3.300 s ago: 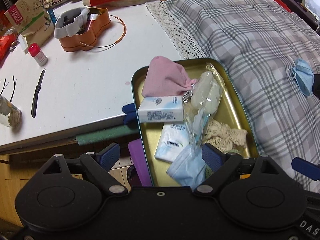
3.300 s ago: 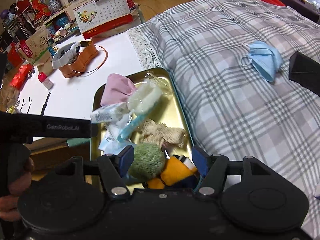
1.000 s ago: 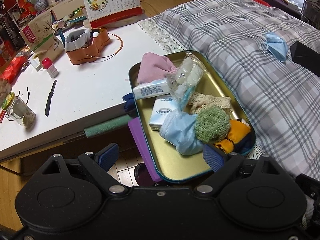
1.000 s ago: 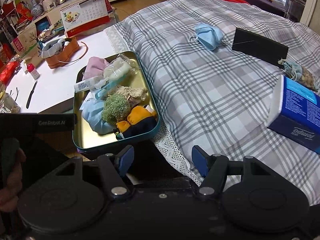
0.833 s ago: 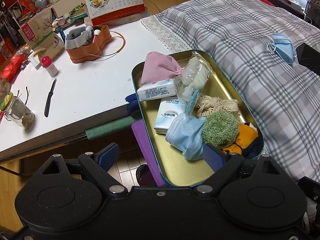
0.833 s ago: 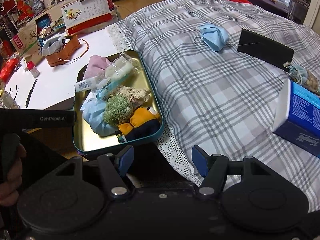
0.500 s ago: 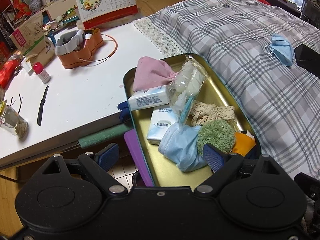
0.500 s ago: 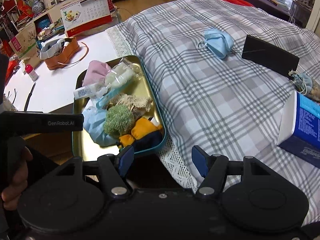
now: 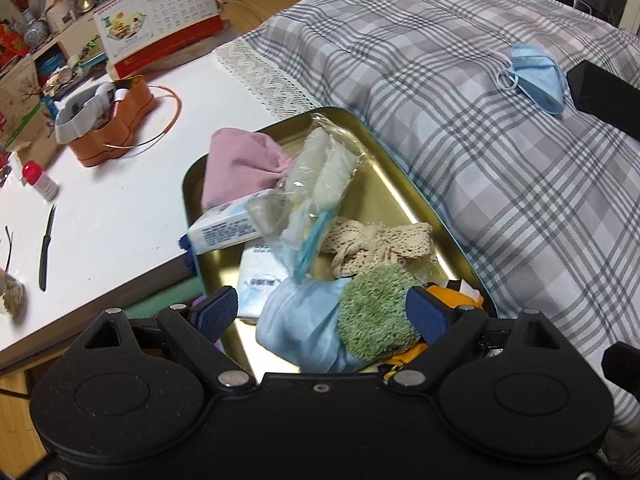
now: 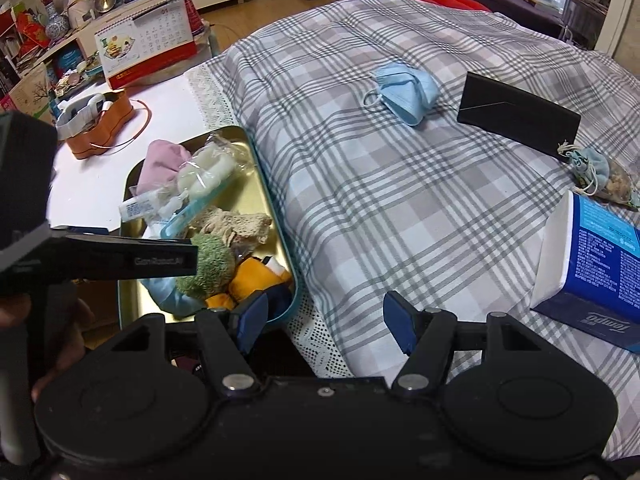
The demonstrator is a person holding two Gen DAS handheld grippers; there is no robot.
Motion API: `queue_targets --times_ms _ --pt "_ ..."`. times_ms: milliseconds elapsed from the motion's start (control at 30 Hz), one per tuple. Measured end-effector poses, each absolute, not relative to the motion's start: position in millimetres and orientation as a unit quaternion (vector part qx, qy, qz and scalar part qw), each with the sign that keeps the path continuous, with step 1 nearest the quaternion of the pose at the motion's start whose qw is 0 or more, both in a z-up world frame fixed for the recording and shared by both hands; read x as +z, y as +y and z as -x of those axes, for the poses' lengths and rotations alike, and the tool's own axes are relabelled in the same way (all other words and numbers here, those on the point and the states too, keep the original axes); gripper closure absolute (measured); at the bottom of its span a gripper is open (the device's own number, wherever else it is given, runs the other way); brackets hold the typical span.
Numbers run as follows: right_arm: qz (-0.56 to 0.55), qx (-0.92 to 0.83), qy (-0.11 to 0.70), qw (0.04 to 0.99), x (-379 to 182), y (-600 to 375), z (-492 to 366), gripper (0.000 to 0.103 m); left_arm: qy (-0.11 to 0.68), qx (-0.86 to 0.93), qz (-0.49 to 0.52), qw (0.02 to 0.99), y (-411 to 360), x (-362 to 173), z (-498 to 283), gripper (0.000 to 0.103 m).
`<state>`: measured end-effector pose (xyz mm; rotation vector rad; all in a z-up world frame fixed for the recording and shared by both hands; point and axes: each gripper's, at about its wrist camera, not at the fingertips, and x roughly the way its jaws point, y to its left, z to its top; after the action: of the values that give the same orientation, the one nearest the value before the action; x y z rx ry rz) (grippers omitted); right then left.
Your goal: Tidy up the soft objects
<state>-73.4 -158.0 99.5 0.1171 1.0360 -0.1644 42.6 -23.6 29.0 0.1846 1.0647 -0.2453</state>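
Two grippers hang above the tin (image 9: 420, 200), which sits at the plaid cloth's (image 9: 500, 160) lace edge. The left gripper (image 9: 322, 312) stands wide apart over the tin's near end, holding nothing; a blue mask (image 9: 300, 328) and green puff (image 9: 376, 316) lie between its pads, untouched. The right gripper (image 10: 322, 322) is partly spread and empty, just right of the tin. Another mask (image 10: 404, 90) lies on the cloth well beyond the tin, beside a black box (image 10: 520, 114).
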Motion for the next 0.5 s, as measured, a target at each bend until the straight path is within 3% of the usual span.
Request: queue_targets --times_ms 500 --pt "-0.050 -0.110 0.498 0.859 101.4 -176.1 58.5 0.040 0.528 -0.144 -0.077 0.833 -39.6 2.5 -50.7 0.015"
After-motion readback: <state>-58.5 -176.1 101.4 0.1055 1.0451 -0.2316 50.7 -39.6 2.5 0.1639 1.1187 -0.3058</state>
